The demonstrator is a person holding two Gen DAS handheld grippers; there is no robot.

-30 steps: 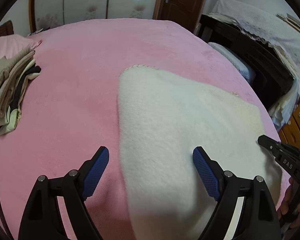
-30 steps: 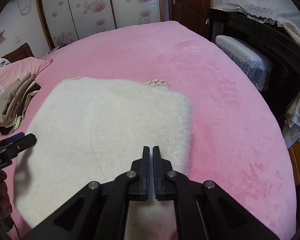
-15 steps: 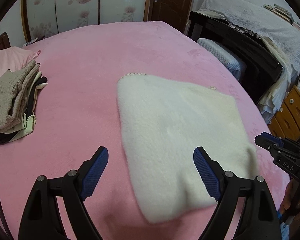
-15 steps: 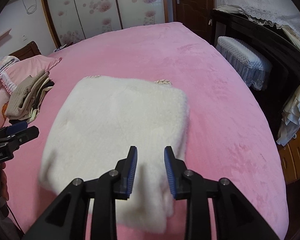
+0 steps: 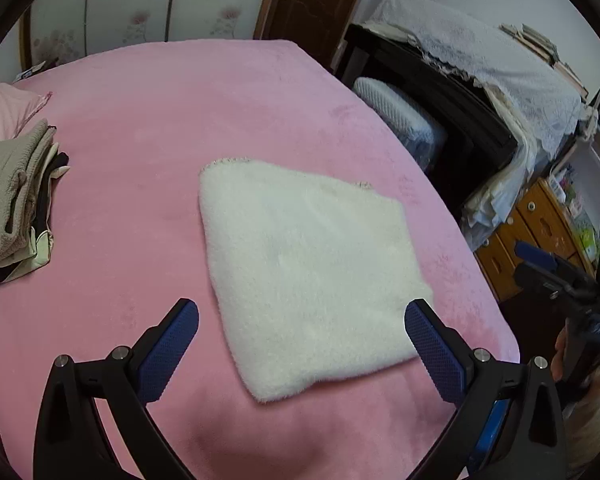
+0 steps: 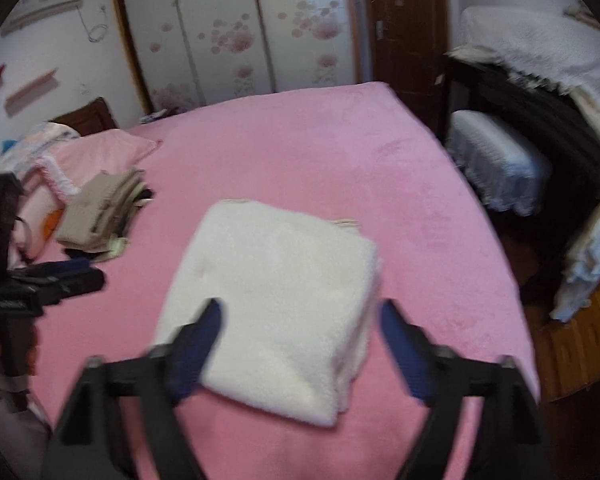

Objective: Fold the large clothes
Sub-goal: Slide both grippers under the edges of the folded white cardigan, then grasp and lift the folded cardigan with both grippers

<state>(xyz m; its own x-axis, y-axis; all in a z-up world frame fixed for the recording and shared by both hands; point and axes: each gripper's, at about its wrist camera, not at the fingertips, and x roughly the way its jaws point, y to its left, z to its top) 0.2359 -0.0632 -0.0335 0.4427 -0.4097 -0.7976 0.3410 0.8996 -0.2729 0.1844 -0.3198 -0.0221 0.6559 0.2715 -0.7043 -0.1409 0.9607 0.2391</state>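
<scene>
We saw the folded white fleece garment lying flat in a squarish bundle on the pink bed, near its front edge and free of both tools. Our left gripper hung above the garment's near edge with its blue pads spread wide, and our right gripper, blurred, was likewise spread wide and holding nothing. A stack of folded clothes lay well apart at the left, by the pink pillow.
</scene>
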